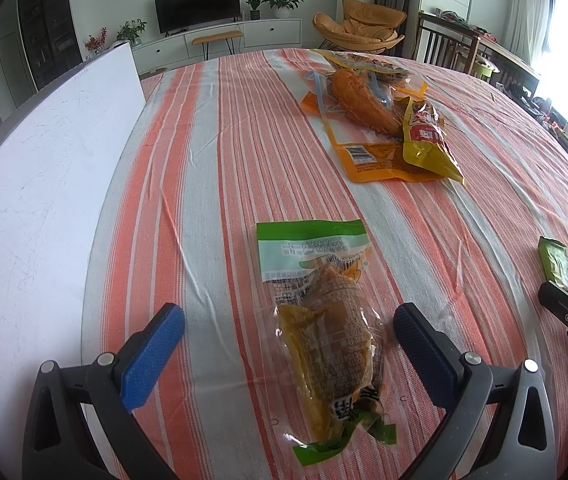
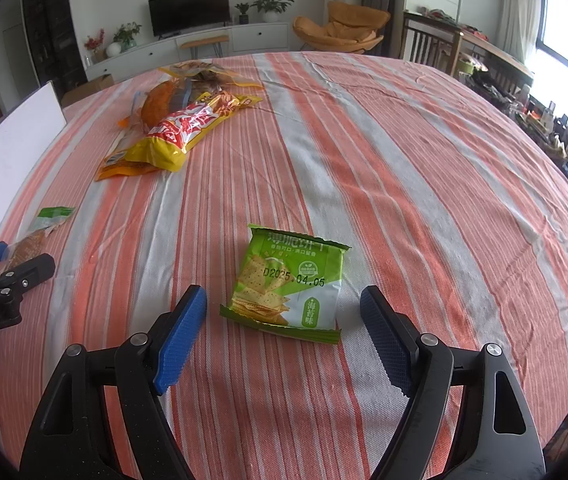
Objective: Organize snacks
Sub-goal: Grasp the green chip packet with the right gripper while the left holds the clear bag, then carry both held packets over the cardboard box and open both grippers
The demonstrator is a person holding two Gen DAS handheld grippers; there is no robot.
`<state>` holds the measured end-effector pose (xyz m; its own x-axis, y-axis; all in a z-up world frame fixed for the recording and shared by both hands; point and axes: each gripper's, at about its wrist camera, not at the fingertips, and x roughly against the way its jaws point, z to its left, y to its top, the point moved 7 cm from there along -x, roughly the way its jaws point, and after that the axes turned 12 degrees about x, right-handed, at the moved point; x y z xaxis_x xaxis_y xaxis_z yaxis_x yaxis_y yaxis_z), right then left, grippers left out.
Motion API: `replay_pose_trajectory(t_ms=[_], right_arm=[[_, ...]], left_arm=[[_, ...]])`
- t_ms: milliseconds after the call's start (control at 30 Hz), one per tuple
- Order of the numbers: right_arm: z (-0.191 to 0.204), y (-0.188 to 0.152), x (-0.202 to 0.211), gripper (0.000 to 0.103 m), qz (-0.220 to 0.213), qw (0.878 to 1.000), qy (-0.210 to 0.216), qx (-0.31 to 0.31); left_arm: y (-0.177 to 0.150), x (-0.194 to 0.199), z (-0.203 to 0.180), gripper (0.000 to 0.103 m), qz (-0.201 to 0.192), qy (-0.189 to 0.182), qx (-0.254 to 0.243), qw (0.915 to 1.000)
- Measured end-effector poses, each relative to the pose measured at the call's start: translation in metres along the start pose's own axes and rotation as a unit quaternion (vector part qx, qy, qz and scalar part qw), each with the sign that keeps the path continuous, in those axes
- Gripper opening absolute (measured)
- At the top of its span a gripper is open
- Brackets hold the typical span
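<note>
From my left wrist, my left gripper (image 1: 289,330) stands spread wide, its blue pads (image 1: 152,356) on either side of the clear pouch (image 1: 324,344) without touching it, so it grips nothing. The pouch lies flat on the striped cloth (image 1: 224,140), its green-and-white end pointing away from me and its yellowish contents between my fingers. Beyond the pouch, well apart, sits the pile (image 1: 380,120) of orange and yellow bags, overlapping one another. Left of the pouch a white board (image 1: 44,200) runs along the cloth's edge. Far right of the pouch, the tip of my right gripper (image 1: 564,296) shows at the frame edge with a corner of the green pack (image 1: 554,262) just beside it. From my right wrist, my right gripper (image 2: 284,320) is released too, jaws spread wide, pads (image 2: 182,340) clear of the green pack (image 2: 288,280) that lies flat on the cloth (image 2: 404,160) between and just ahead of them. Left and far beyond the pack is the pile (image 2: 180,120), a yellow bag with red print on top. Far left of the pack I see my left gripper (image 2: 8,268) with the pouch (image 2: 40,232) at its fingers, and the board (image 2: 8,152) behind
</note>
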<state>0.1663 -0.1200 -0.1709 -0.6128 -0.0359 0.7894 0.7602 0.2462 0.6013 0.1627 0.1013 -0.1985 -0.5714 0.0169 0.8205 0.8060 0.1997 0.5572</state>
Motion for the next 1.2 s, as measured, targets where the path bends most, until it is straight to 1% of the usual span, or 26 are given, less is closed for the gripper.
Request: replay_pose_trajectory(t_ms=[33, 67, 133, 200, 267, 300, 333, 433, 500, 533, 567, 600, 633, 667, 700, 733, 767, 800, 900, 967, 1067, 1133, 1167, 1200], right_arm=[[0.0, 0.0, 0.0, 0.082, 0.0, 1.0, 0.001, 0.0], [0.0, 0.0, 0.0, 0.082, 0.0, 1.0, 0.004, 0.001], [0.001, 0.001, -0.001, 0.082, 0.006, 1.0, 0.019, 0.006], [-0.007, 0.002, 0.002, 0.081, 0.014, 0.998, 0.059, -0.02], [-0.022, 0.003, 0.005, 0.081, 0.016, 0.99, 0.116, -0.077], [-0.027, 0.004, 0.005, 0.081, 0.021, 0.986, 0.134, -0.095], [-0.031, 0.004, 0.004, 0.081, 0.029, 0.984, 0.142, -0.104], [-0.031, 0.005, 0.0, 0.081, 0.057, 0.986, 0.13, -0.084], [-0.023, 0.007, -0.002, 0.082, 0.076, 0.989, 0.112, -0.064], [-0.018, 0.008, -0.003, 0.082, 0.082, 0.989, 0.108, -0.056], [-0.011, 0.009, -0.004, 0.082, 0.084, 0.989, 0.107, -0.049], [-0.005, 0.012, -0.005, 0.08, 0.086, 0.99, 0.101, -0.042], [0.0, 0.013, -0.007, 0.08, 0.09, 0.991, 0.091, -0.033], [0.006, 0.013, -0.01, 0.074, 0.099, 0.993, 0.067, -0.015], [0.008, 0.013, -0.01, 0.05, 0.106, 0.994, 0.039, 0.001], [0.009, 0.014, -0.009, 0.051, 0.101, 0.994, 0.028, 0.006], [0.01, 0.013, -0.008, 0.051, 0.107, 0.993, 0.042, -0.007], [0.009, 0.013, -0.006, 0.051, 0.105, 0.993, 0.05, -0.016], [0.008, 0.016, 0.011, 0.051, 0.078, 0.991, 0.099, -0.048], [0.007, 0.024, 0.026, 0.051, 0.056, 0.987, 0.133, -0.067], [0.018, 0.046, 0.051, 0.051, 0.03, 0.984, 0.162, -0.066], [0.039, 0.068, 0.073, 0.051, 0.006, 0.98, 0.188, -0.056], [0.052, 0.081, 0.087, 0.051, -0.007, 0.977, 0.206, -0.048], [0.068, 0.094, 0.097, 0.051, -0.018, 0.974, 0.222, -0.041]], left_arm=[[0.0, 0.0, 0.0, 0.103, 0.005, -0.001, -0.001, 1.0], [-0.001, 0.0, 0.0, 0.103, 0.019, -0.001, -0.005, 0.9998], [-0.003, 0.0, -0.001, 0.103, 0.063, 0.003, -0.011, 0.9979], [-0.006, 0.0, -0.002, 0.103, 0.093, 0.003, -0.017, 0.9956], [-0.008, 0.003, 0.0, 0.103, 0.104, -0.005, -0.011, 0.9945], [-0.008, 0.004, 0.0, 0.103, 0.107, -0.008, -0.007, 0.9942], [-0.009, 0.005, 0.0, 0.103, 0.109, -0.012, -0.004, 0.994], [-0.01, 0.007, -0.001, 0.101, 0.11, -0.012, -0.004, 0.9939], [-0.009, 0.008, -0.001, 0.093, 0.103, -0.003, -0.011, 0.9946], [-0.007, 0.009, -0.001, 0.083, 0.097, 0.002, -0.015, 0.9951], [-0.005, 0.011, -0.001, 0.07, 0.091, 0.004, -0.019, 0.9957], [-0.003, 0.014, -0.002, 0.06, 0.087, -0.005, -0.019, 0.996], [-0.001, 0.014, -0.002, 0.057, 0.086, -0.006, -0.017, 0.9961], [0.001, 0.014, 0.0, 0.056, 0.091, -0.013, -0.01, 0.9957], [0.002, 0.015, 0.003, 0.056, 0.091, -0.024, 0.001, 0.9956], [0.002, 0.018, 0.007, 0.054, 0.09, -0.039, 0.018, 0.995], [0.002, 0.022, 0.01, 0.046, 0.088, -0.051, 0.031, 0.9943], [0.002, 0.028, 0.012, 0.044, 0.084, -0.064, 0.042, 0.9935], [0.002, 0.048, 0.015, 0.044, 0.088, -0.122, 0.084, 0.985], [0.006, 0.064, 0.015, 0.044, 0.088, -0.154, 0.103, 0.9788], [0.021, 0.097, 0.02, 0.044, 0.076, -0.21, 0.133, 0.9658], [0.034, 0.128, 0.031, 0.044, 0.06, -0.242, 0.151, 0.9565], [0.041, 0.145, 0.04, 0.044, 0.045, -0.251, 0.156, 0.9542], [0.049, 0.163, 0.053, 0.044, 0.027, -0.251, 0.159, 0.9545]])
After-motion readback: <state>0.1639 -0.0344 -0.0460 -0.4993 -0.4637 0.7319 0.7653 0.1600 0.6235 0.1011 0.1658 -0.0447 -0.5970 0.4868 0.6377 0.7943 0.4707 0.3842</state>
